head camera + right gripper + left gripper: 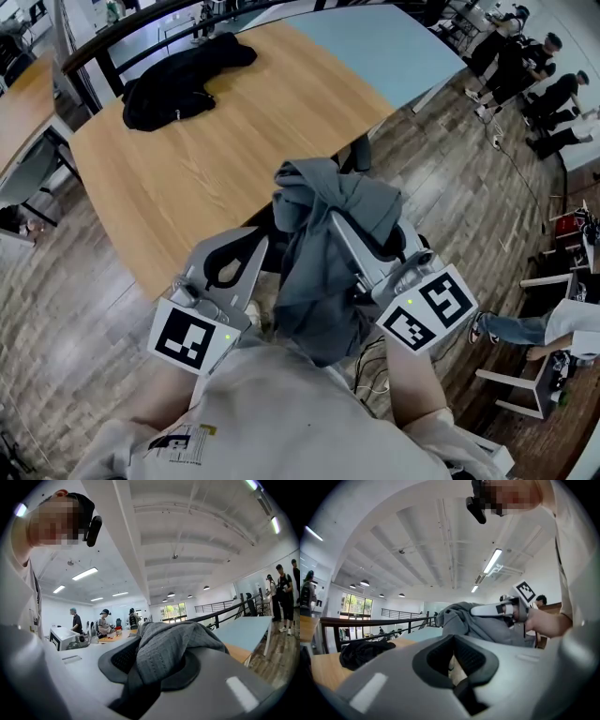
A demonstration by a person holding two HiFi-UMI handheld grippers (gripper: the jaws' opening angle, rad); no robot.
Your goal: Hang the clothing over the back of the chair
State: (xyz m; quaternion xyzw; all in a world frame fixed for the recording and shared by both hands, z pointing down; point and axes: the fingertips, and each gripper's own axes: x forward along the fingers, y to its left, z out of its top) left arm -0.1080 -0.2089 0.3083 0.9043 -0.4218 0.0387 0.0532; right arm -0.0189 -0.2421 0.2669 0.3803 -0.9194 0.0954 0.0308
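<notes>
Right gripper (pixel 157 641) has its jaws clamped on a bunched-up grey knit garment (pixel 323 253), which hangs just off the near edge of the light wooden table (pixel 234 150). Left gripper (pixel 453 641) sits beside it, tips together, empty. Crumpled black garment (pixel 178 80) lies on the table's far corner

A long desk (pixel 234 141), pale wood with a light blue end, stands on a floor (pixel 450 187) of grey-brown planks. A black railing (pixel 370 620) runs behind it. Overhead, the white ribbed ceiling (pixel 440 536) carries strip lights (pixel 492 560). Daylight shows through far windows (pixel 356 606). People (pixel 525 66) stand off to one side.
</notes>
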